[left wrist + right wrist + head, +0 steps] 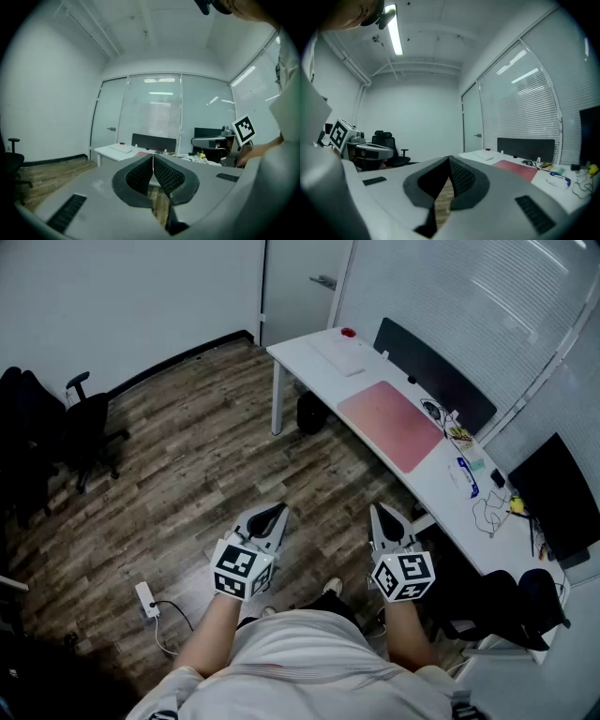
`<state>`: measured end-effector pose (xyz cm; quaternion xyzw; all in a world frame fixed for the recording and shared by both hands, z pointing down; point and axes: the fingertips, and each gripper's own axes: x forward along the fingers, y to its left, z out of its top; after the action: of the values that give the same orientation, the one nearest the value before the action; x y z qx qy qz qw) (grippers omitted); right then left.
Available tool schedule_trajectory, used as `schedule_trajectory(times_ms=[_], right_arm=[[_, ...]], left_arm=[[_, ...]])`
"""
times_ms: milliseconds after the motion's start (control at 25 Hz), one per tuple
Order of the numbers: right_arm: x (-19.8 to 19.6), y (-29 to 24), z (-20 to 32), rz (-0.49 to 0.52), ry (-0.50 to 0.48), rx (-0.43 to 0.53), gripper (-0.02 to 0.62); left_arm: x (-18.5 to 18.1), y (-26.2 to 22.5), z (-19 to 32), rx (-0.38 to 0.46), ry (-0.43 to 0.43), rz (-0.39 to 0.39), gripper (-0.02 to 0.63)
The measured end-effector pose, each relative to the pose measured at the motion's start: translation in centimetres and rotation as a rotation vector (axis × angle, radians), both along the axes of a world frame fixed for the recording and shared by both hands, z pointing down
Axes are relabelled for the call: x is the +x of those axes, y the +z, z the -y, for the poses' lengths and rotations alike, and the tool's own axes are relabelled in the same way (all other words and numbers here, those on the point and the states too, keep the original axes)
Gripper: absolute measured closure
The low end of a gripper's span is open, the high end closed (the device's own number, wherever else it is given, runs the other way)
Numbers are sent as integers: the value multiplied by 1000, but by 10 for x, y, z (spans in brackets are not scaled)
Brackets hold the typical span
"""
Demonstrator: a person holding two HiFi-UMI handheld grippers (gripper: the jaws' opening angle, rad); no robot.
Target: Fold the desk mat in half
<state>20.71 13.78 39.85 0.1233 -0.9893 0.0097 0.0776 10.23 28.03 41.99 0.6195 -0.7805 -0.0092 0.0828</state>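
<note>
A pink desk mat (391,424) lies flat on the long white desk (441,495) at the right of the head view; it also shows as a red strip (516,168) in the right gripper view. Both grippers are held near the person's waist, well short of the desk. My left gripper (273,512) is shut with nothing in it, jaw tips touching (153,155). My right gripper (382,512) is also shut and empty, its tips meeting (449,158).
A white keyboard (339,356) and a red object (349,332) lie at the desk's far end. Cables and small items (469,465) lie beside the mat. A dark partition (433,372) runs along the desk's back. A black office chair (80,423) stands at left. A power strip (147,599) lies on the wood floor.
</note>
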Motion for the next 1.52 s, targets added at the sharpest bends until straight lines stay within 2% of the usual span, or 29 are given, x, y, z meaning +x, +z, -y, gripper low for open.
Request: schedule_trajectory(times_ms=[240,480,720,1080,1320,1520], right_arm=[[1,4,8,-10,-9,-6,545],[1,7,11,-9,-8,-14,545],[7,5,14,2,13,-3,545],[8,-1,6,47,24,7,545],[-7,3,17,4,32,12,545],[-42,4,35,-7,-30,2,545]], left_arm=[[1,0,8,23,4,-36,591],[1,2,7,8,-9,-27,591],[-1,7,3,12,-17,-75,591],[-3,5,-3,13,-5,-43,591],[-20,9,6,12,-4,-68,591],[-45,5,33,9,-8,-63,591]])
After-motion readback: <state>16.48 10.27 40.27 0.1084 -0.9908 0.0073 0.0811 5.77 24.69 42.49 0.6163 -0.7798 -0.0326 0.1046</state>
